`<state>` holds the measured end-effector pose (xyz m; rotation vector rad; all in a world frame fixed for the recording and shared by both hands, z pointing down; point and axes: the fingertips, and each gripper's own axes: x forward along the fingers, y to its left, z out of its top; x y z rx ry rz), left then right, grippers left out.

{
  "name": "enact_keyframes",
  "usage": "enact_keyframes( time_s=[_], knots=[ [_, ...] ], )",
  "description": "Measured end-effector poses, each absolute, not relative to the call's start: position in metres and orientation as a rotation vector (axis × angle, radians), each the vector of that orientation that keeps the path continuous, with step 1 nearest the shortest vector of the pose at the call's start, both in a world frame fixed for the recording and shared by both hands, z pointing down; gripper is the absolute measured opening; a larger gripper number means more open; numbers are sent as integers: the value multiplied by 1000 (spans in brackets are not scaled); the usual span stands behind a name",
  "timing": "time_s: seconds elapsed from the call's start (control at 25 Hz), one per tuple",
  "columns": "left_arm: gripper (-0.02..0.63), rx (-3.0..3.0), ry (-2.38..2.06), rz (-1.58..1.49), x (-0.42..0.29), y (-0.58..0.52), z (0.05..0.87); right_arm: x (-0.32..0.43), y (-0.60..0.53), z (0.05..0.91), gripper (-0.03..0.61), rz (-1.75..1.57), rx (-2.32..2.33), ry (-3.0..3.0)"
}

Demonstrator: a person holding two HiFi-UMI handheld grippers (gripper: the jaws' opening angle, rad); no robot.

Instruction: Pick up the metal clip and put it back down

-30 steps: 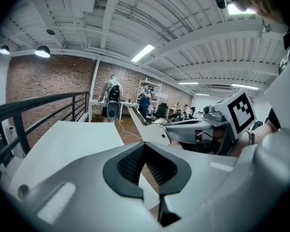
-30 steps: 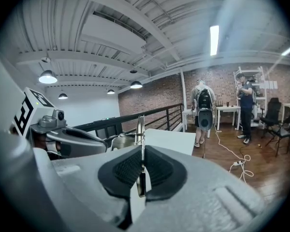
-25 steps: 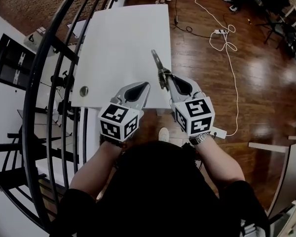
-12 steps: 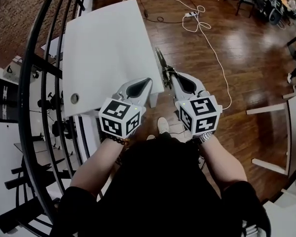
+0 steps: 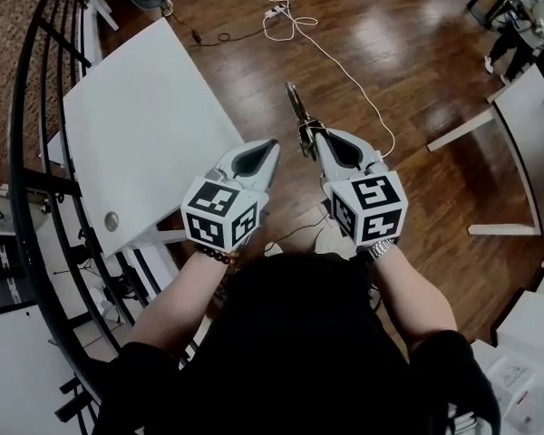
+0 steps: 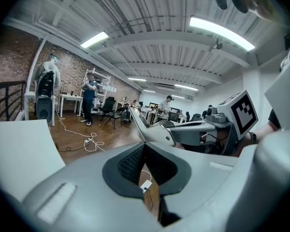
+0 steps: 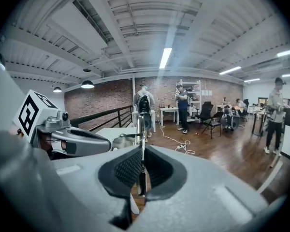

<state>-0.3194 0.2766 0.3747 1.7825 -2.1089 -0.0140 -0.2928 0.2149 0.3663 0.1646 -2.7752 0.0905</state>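
The metal clip [image 5: 296, 105] is a long thin silver piece that sticks out forward from my right gripper [image 5: 308, 140], which is shut on its near end. It hangs in the air over the wooden floor, right of the white table [image 5: 136, 125]. In the right gripper view the clip [image 7: 140, 124] stands edge-on between the pads. My left gripper [image 5: 272, 143] is beside it at the same height, shut with nothing between its jaws. From the left gripper view the clip [image 6: 137, 121] and right gripper [image 6: 203, 132] show to the right.
A black railing [image 5: 36, 152] curves along the left. A white cable and a power strip [image 5: 276, 12] lie on the floor ahead. Another white table [image 5: 526, 143] stands at the right. People, chairs and desks are in the far room.
The view has swung right: the white table slid to the left, and both grippers are now over the floor instead of the table's edge. The clip stays in the right gripper.
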Motion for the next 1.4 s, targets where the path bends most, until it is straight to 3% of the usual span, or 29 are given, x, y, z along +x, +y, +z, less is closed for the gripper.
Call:
enact_keyframes(
  time_s=[0.28, 0.88, 1.4],
  knots=[
    [17, 1945, -1975, 43, -265, 222, 367, -227, 166, 359, -5, 134, 373, -2773],
    [17, 2196, -1685, 203, -53, 39, 340, 3, -5, 336, -5, 275, 773, -2737],
    [17, 2372, -1437, 295, 89, -33, 357, 155, -63, 358, -5, 371, 1086, -2658]
  ],
)
